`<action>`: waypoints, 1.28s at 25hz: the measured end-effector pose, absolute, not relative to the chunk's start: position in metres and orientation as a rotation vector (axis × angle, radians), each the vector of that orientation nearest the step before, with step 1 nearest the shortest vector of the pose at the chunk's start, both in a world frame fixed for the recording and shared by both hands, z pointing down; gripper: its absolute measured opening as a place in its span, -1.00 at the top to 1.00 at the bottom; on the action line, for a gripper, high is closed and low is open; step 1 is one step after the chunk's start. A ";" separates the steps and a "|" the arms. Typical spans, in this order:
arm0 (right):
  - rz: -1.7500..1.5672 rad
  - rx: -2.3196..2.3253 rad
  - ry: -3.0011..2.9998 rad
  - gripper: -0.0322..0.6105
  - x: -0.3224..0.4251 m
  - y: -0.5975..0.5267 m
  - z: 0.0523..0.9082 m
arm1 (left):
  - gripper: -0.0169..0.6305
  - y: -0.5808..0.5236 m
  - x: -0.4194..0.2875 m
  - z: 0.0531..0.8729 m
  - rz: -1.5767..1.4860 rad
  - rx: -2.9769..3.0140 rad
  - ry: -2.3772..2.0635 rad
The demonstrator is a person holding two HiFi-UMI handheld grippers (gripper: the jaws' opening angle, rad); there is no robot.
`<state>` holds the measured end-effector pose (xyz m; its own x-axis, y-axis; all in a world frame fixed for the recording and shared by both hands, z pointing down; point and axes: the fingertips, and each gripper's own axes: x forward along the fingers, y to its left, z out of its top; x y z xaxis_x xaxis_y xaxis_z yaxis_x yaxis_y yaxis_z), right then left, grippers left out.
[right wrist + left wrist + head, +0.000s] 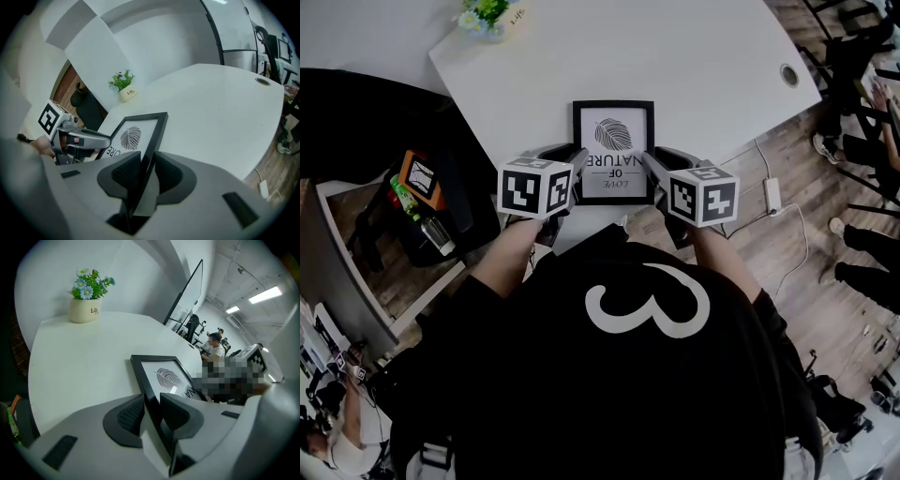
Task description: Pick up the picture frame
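Note:
A black picture frame [613,150] with a leaf print lies near the front edge of the white table [694,56]. My left gripper [578,157] holds its left edge and my right gripper [651,159] its right edge. In the left gripper view the frame's black edge [151,394] runs between the two pads [130,414], which sit against it on both sides. The right gripper view shows the same: the frame [136,136] stands edge-on between the pads [125,172], both pressed to it. I cannot tell whether the frame is off the table.
A small white pot of flowers [487,17] stands at the table's far left corner. A cable grommet [788,74] is set at the far right. A power adapter with cable [772,194] lies on the wooden floor to the right. A dark chair with an orange device [422,178] stands to the left.

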<state>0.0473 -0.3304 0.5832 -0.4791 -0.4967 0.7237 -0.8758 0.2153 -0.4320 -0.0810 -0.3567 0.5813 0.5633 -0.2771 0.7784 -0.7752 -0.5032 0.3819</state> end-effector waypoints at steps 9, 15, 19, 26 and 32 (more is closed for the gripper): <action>1.203 1.299 -2.053 0.58 0.048 -0.332 0.584 | 0.62 -0.357 -0.081 0.581 0.845 2.019 -0.871; 1.188 1.313 -2.067 0.59 0.050 -0.335 0.582 | 0.64 -0.358 -0.082 0.578 0.822 1.999 -0.890; 1.159 1.309 -2.087 0.60 0.048 -0.338 0.573 | 0.64 -0.357 -0.083 0.571 0.785 2.006 -0.907; 1.118 1.331 -2.125 0.60 0.047 -0.333 0.552 | 0.64 -0.351 -0.086 0.549 0.744 2.042 -0.958; 1.050 1.351 -2.184 0.61 0.054 -0.328 0.518 | 0.64 -0.343 -0.079 0.513 0.690 2.079 -1.001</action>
<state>0.0544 -0.3277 0.5182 -0.4749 -0.6050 0.6391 -0.8770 0.2647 -0.4011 -0.0790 -0.3426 0.5135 0.5557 -0.4334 0.7095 -0.8172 -0.4417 0.3702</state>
